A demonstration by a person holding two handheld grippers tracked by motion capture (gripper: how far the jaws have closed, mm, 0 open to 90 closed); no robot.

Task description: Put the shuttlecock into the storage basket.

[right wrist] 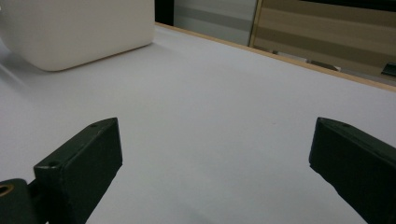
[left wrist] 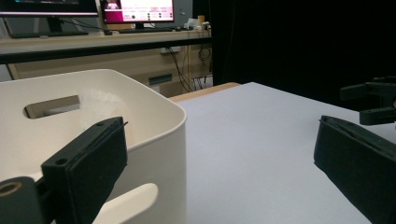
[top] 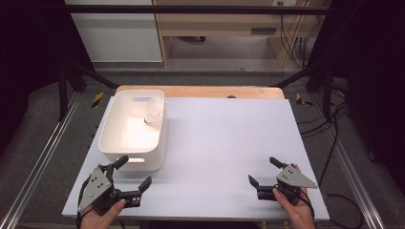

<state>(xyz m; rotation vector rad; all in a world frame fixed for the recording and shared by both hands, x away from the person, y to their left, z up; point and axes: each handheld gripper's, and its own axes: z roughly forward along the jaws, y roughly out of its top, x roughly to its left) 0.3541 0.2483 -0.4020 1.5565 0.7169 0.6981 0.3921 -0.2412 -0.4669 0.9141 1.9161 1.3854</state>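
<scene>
A white plastic bin (top: 117, 143) with handle slots stands at the table's left; inside it lies a clear crumpled item (top: 153, 114), seen faintly through the far wall as a clear item (left wrist: 100, 105). My left gripper (top: 133, 173) is open at the front left, just in front of the bin's near wall (left wrist: 161, 154), with nothing between its jaws. Open too is my right gripper (top: 264, 171) at the front right, held over bare table with its jaws wide apart. The bin (right wrist: 79, 32) shows far off in the right gripper view.
The white table top (top: 224, 143) lies on a wooden board (top: 200, 91). Metal rails run along both sides of the table. Behind stand a wooden shelf unit (top: 224, 24), cables and dark curtains. The right gripper (left wrist: 371, 100) appears at the edge of the left gripper view.
</scene>
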